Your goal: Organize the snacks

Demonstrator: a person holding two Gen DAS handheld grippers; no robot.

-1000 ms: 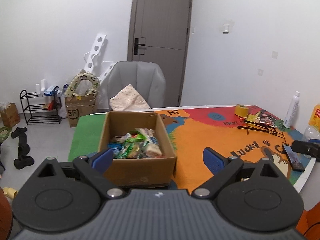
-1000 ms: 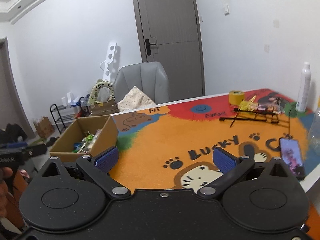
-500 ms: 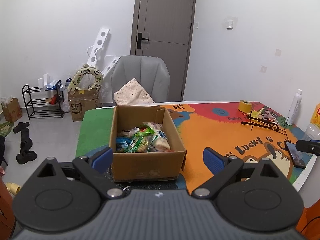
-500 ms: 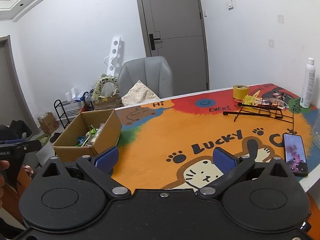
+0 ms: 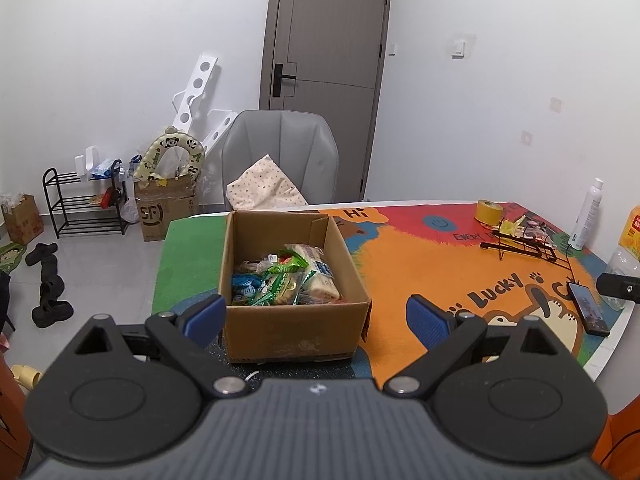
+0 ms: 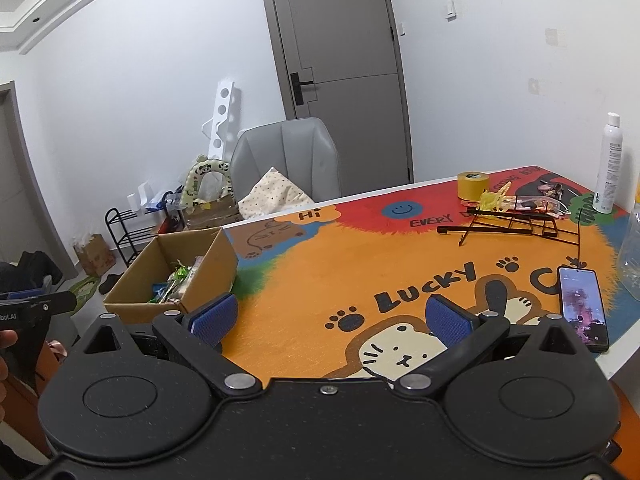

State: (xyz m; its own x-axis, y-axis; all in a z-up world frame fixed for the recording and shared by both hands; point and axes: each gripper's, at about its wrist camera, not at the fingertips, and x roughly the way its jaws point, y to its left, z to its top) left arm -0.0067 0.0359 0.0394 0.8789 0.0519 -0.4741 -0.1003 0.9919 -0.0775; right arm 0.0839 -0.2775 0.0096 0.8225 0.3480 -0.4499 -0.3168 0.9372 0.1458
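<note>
From the left wrist, the left tool (image 5: 314, 316) hangs spread and holds nothing. One box (image 5: 294, 320) sits on the desk (image 5: 420, 256) at 12 o'clock, its snacks (image 5: 286, 280) piled too tightly to count.

From the right wrist, the right tool (image 6: 326, 320) is spread too. The box (image 6: 208, 264) lies at 10 o'clock, one wall hiding most snacks (image 6: 176, 286). One phone (image 6: 582, 306) lies at 2 o'clock.

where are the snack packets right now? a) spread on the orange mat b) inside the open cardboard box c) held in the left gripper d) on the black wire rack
b: the snack packets lie inside the open cardboard box, and the left gripper is open and empty.
</note>
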